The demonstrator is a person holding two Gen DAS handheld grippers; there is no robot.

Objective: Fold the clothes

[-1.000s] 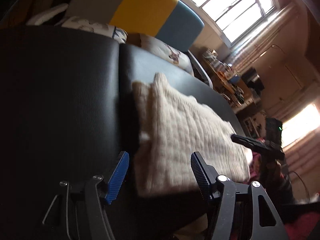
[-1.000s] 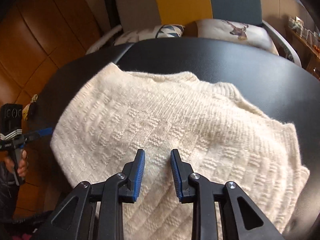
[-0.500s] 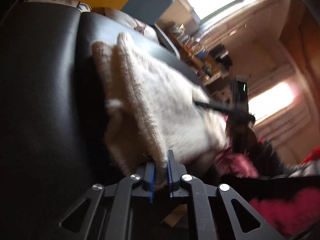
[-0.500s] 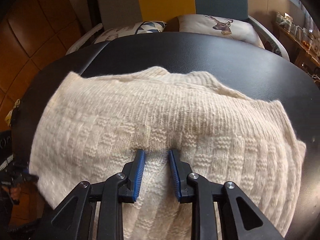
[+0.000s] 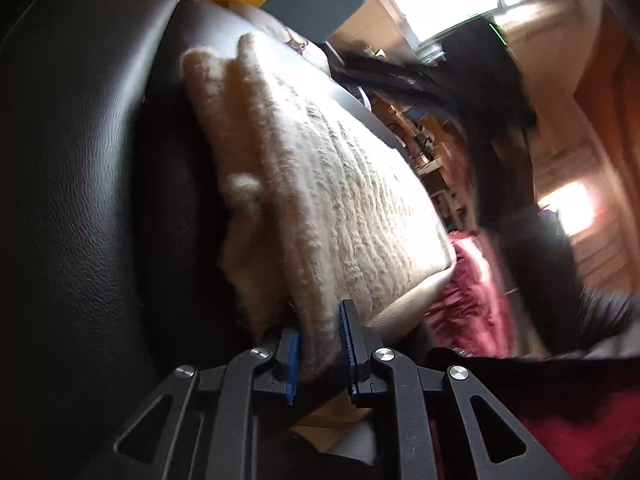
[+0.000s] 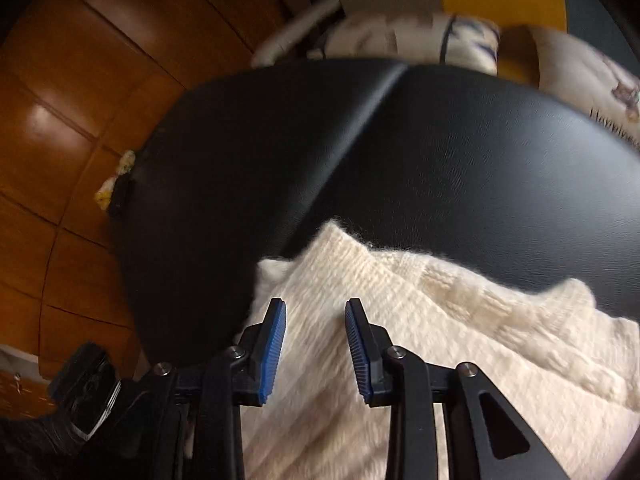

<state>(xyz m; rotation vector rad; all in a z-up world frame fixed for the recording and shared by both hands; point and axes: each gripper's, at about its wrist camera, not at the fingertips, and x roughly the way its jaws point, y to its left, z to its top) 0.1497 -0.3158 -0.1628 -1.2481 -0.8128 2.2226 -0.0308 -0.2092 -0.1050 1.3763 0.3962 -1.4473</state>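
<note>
Cream sweater (image 5: 320, 184) edge sits between left gripper (image 5: 320, 344) pads.

Left gripper (image 5: 319, 342) frame: matte black linkage bars with triangular cut-outs
Left gripper pads (image 5: 289, 354): blue, ribbed
Left gripper screws: round silver heads at the joints
Right gripper (image 6: 316, 340) frame: black bars, one triangular cut-out on the right bar
Right gripper pads (image 6: 273, 350): blue, finely ridged, on black backing
Right gripper screws: silver round heads at the pivots
Person's clothing (image 5: 576, 412): dark red fabric at the near right, blurred dark sleeve (image 5: 532, 264) above it
</note>
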